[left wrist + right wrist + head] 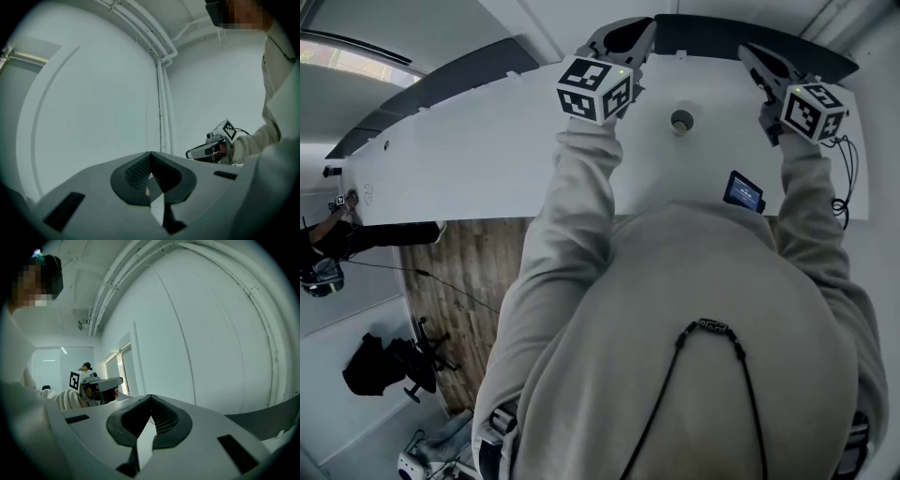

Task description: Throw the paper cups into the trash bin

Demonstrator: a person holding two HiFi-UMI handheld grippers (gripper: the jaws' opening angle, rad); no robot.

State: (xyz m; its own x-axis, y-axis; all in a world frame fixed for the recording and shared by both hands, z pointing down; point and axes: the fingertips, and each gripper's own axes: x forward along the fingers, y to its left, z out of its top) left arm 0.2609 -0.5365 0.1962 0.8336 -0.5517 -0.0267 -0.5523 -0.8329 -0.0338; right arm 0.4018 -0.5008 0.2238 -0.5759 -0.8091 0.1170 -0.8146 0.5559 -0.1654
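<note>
No paper cup and no trash bin show in any view. In the head view both arms in light sleeves reach forward toward a white wall (pixel 487 141). My left gripper (pixel 633 30) points at the wall, its jaws together with nothing between them (pixel 151 157). My right gripper (pixel 752 54) is held level beside it, jaws also together and empty (pixel 151 399). Each gripper sees the other from the side: the right gripper (pixel 206 151) in the left gripper view and the left gripper (pixel 110 380) in the right gripper view.
A small round fitting (pixel 681 120) sits on the wall between the grippers. A small screen device (pixel 743 190) hangs at the person's chest. Wooden floor (pixel 459 281) lies to the left, with another person (pixel 323 244) and dark gear (pixel 389 366). Pipes (pixel 161 93) run up the wall.
</note>
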